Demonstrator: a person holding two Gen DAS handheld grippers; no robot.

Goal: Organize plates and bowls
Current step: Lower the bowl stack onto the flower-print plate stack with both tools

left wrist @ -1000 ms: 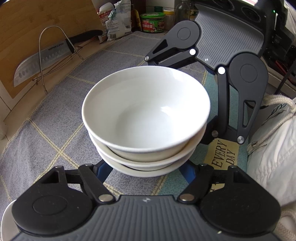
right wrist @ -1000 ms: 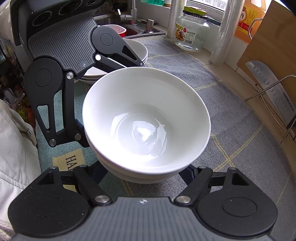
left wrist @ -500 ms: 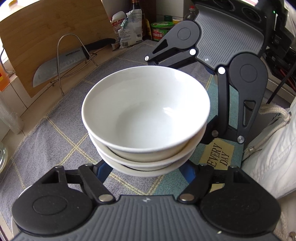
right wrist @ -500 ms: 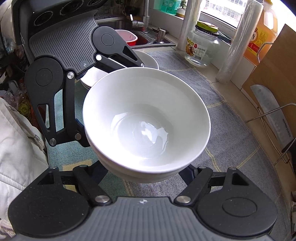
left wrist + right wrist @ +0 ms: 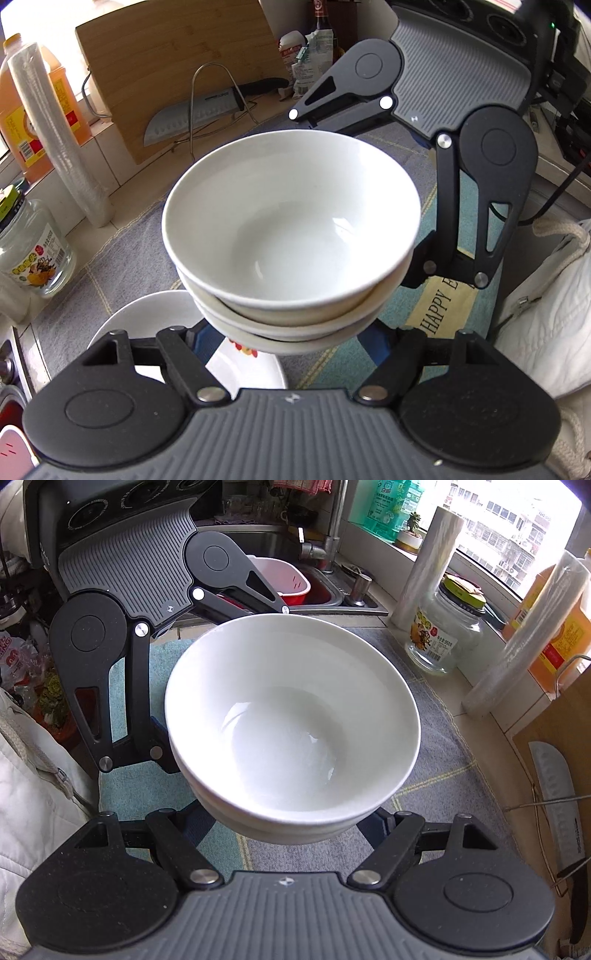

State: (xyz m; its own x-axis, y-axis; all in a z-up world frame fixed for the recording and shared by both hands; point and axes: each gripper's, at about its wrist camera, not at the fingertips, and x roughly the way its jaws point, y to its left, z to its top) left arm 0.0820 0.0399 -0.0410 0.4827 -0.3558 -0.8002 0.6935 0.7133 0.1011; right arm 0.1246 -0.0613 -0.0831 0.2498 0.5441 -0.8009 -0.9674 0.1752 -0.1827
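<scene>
Kitchen counter under a grey checked mat point(image 5: 436, 738), sink point(image 5: 258, 542) at its far end in the right wrist view, window ledge along one side. Against the wall edge: wooden cutting board point(image 5: 173, 70), cleaver point(image 5: 195, 110) on a wire rack, orange oil bottle point(image 5: 26, 107), cling-film roll point(image 5: 59, 136), glass jar point(image 5: 447, 635). Stack of three white bowls point(image 5: 291, 236) held clear above the mat, carried between both tools. Left gripper point(image 5: 291, 354) clamped on the near side of the stack low down; right gripper point(image 5: 288, 830) clamped on the opposite side, its linkage visible beyond the rim in the left view. Fingertips hidden under the bowls in both views. White plates point(image 5: 159, 321) lie on the mat near the sink end, just below and beside the stack; probable set-down target, judged. Risks: glazed walls are slick and the grip sits below the top bowl, so tilt or uneven travel of the two hands could let the upper bowls slide or the stack twist out. Lowering off-centre could chip the plate rim.
</scene>
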